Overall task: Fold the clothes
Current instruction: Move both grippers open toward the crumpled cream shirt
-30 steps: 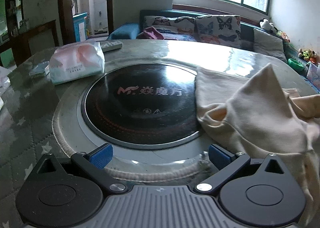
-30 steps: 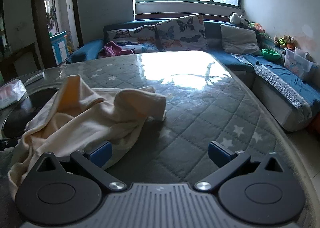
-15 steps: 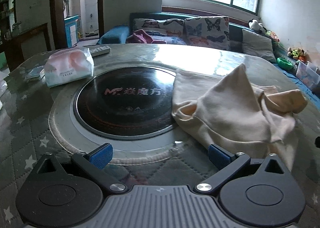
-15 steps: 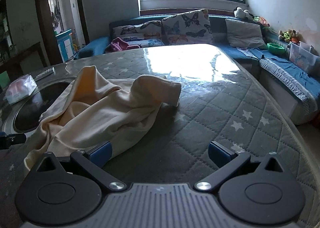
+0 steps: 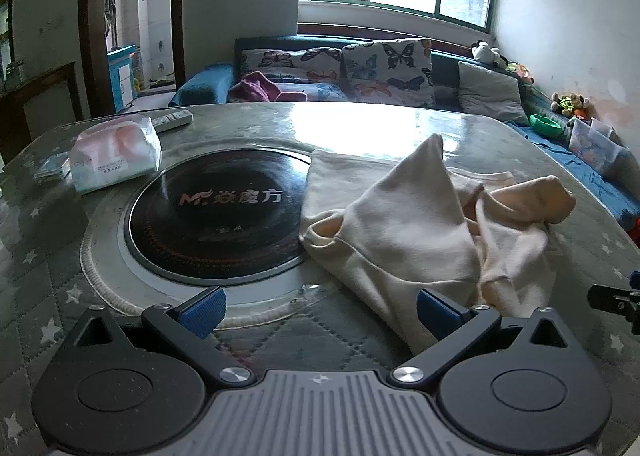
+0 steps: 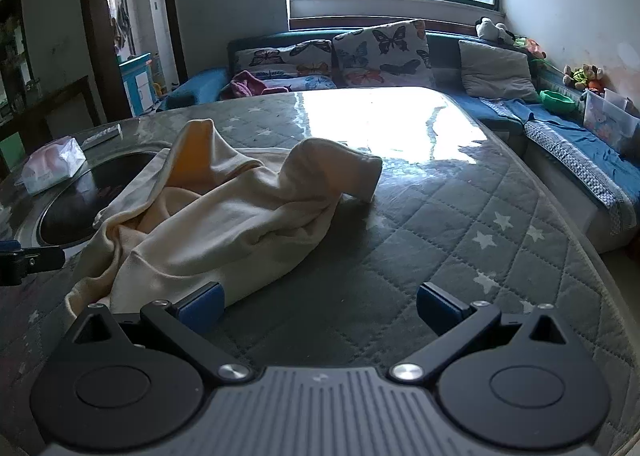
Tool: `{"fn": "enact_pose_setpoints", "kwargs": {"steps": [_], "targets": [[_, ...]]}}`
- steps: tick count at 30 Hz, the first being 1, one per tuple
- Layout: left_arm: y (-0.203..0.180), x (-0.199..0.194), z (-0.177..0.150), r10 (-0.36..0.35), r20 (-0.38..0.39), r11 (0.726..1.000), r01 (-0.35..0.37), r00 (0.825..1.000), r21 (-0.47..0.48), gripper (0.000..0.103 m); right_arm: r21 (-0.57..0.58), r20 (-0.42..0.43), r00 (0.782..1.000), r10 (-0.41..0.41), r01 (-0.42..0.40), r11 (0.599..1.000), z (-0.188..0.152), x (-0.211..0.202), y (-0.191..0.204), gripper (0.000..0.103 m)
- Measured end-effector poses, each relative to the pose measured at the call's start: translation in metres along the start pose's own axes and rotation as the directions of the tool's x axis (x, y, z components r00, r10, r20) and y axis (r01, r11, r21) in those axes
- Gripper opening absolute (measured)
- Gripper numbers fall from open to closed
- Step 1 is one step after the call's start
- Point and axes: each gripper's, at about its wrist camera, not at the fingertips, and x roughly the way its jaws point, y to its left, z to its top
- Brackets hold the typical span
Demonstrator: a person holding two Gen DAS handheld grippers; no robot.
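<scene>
A cream garment point(image 5: 424, 232) lies crumpled on the round table, one edge over the black hob. In the right wrist view the same garment point(image 6: 224, 216) spreads across the left half, a sleeve bent up toward the middle. My left gripper point(image 5: 320, 310) is open, just short of the garment's near hem, its right pad beside the cloth. My right gripper point(image 6: 320, 306) is open too, its left pad touching or just over the garment's near edge. Neither holds anything. Each gripper's tip shows at the edge of the other's view.
The table point(image 6: 460, 224) has a grey quilted star cover under glass. A round black induction hob point(image 5: 216, 216) is set in its middle. A tissue pack point(image 5: 114, 154) and a remote point(image 5: 172, 121) lie at the far left. A sofa point(image 6: 380, 56) with butterfly cushions stands behind.
Both grippers have drawn back toward the near table edge and risen a little, so more of the garment and table shows. The garment has not moved. Both stay open.
</scene>
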Motion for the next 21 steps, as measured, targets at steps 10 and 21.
{"fn": "enact_pose_setpoints", "kwargs": {"steps": [10, 21], "targets": [[-0.009, -0.004, -0.004, 0.002, -0.021, 1.0, -0.002, 1.0, 0.018, 0.103, -0.01, -0.01, 1.0, 0.018, -0.018, 1.0, -0.006, -0.005, 0.009, 0.103], [-0.014, -0.006, -0.008, 0.008, -0.028, 1.0, -0.007, 1.0, 0.03, 0.103, -0.021, -0.017, 0.999, 0.038, -0.038, 0.999, -0.011, -0.009, 0.016, 0.103]]}}
